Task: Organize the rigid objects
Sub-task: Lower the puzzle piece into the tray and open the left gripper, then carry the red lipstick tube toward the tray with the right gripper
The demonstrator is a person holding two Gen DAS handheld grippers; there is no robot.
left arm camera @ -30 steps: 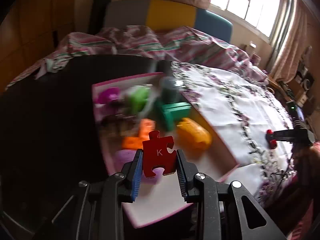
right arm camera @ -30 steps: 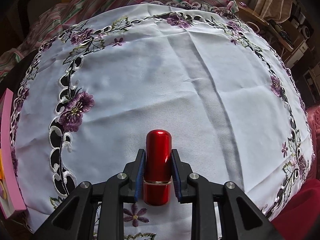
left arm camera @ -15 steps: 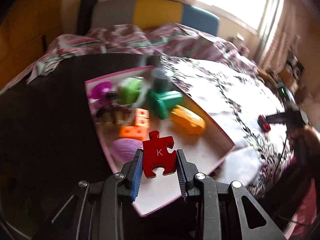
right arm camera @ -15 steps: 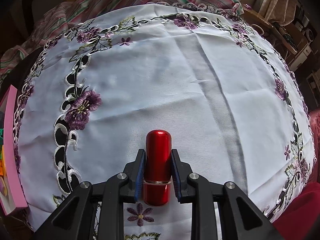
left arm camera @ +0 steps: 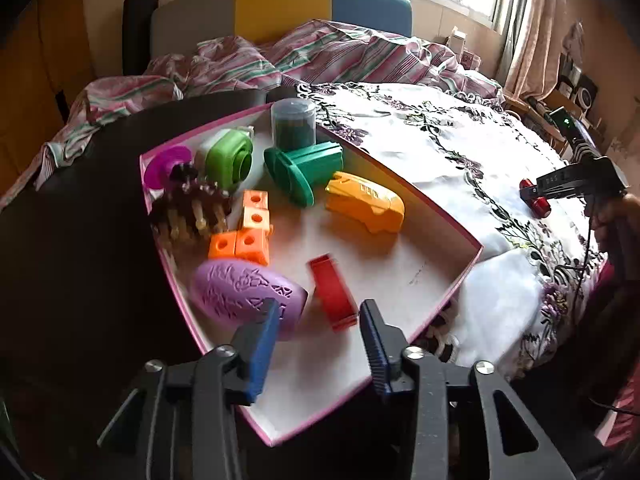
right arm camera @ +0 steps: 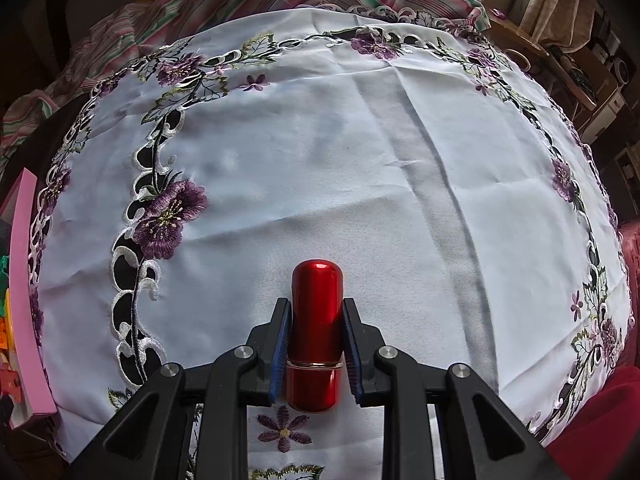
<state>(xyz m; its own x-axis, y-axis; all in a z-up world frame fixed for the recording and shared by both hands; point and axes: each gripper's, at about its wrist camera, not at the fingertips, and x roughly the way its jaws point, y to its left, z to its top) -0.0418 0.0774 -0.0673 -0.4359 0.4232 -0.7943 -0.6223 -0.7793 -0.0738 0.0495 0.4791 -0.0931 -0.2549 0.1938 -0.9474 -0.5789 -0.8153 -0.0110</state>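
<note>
The red puzzle piece (left arm camera: 333,293), blurred, sits low in the middle of the left wrist view, inside the pink-walled box (left arm camera: 448,300) on its white floor. The left gripper (left arm camera: 318,320) is just below it with its jaws opening; the blue pads (left arm camera: 262,344) stand clear on either side and nothing is pressed between them. Just left of the piece lies a purple oval (left arm camera: 240,294), touching or nearly touching the left pad. Farther up the frame in the box are orange cubes (left arm camera: 246,232), a yellow shape (left arm camera: 366,202), a green holder (left arm camera: 306,168), a lime green part (left arm camera: 230,158), a dark cylinder (left arm camera: 293,124), a magenta disc (left arm camera: 164,166) and a brown comb-like thing (left arm camera: 192,210).

In the right wrist view, the right gripper (right arm camera: 316,344) at bottom centre is clamped on a red lipstick tube (right arm camera: 316,320), its rounded end pointing up the frame over the white embroidered tablecloth (right arm camera: 360,180). The same gripper and tube appear at the right edge of the left wrist view.
</note>
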